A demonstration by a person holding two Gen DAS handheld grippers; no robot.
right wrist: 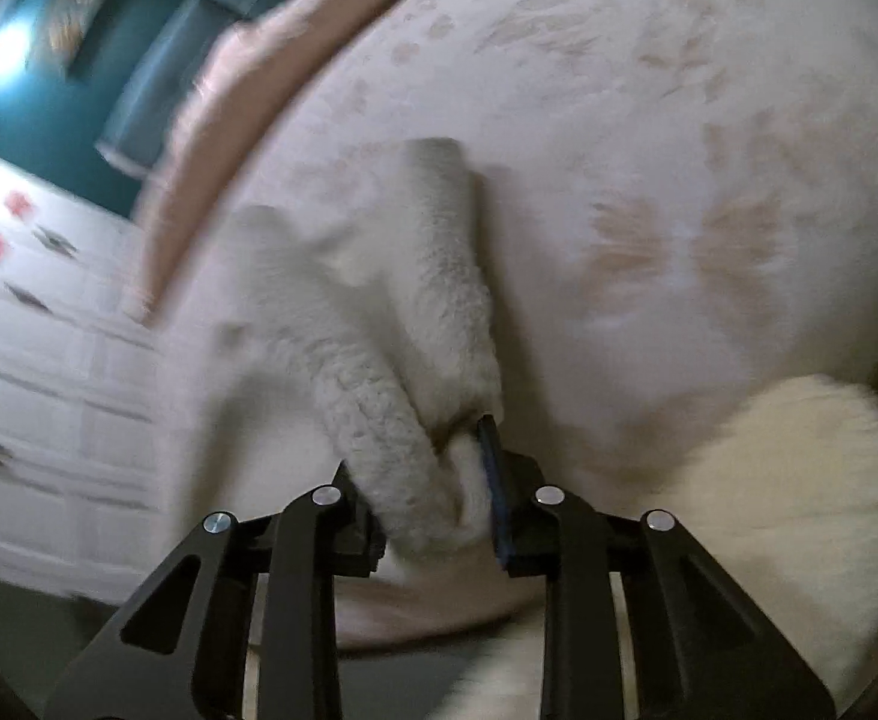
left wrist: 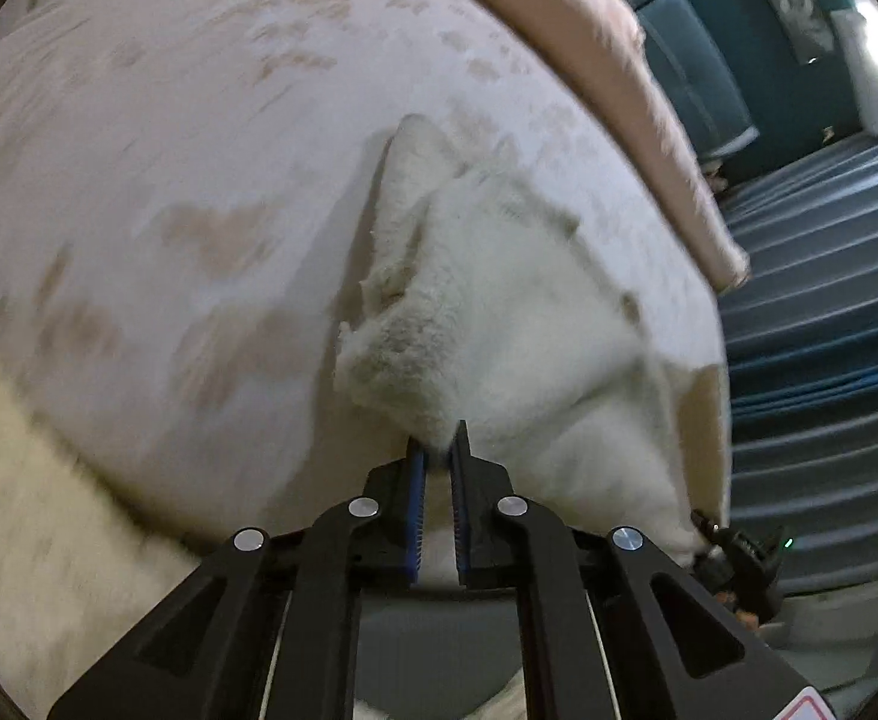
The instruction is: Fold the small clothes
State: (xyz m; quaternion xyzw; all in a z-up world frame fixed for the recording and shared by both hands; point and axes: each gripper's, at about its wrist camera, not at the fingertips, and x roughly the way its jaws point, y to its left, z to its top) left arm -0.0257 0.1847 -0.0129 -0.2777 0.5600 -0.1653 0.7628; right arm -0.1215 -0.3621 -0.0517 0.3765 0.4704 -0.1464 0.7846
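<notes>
Both claws pinching the white fleece garment (left wrist: 499, 312) on the bed (left wrist: 168, 150).
Left claw (left wrist: 437, 450) clamped on a thin corner, right claw (right wrist: 432, 468) clamped on a thick rolled edge. Risk: the thin corner slips out w/ any tug, or the bulky roll drags layers askew. Only left view shows the other claw at the garment's far edge; only right view shows the roll.
</notes>
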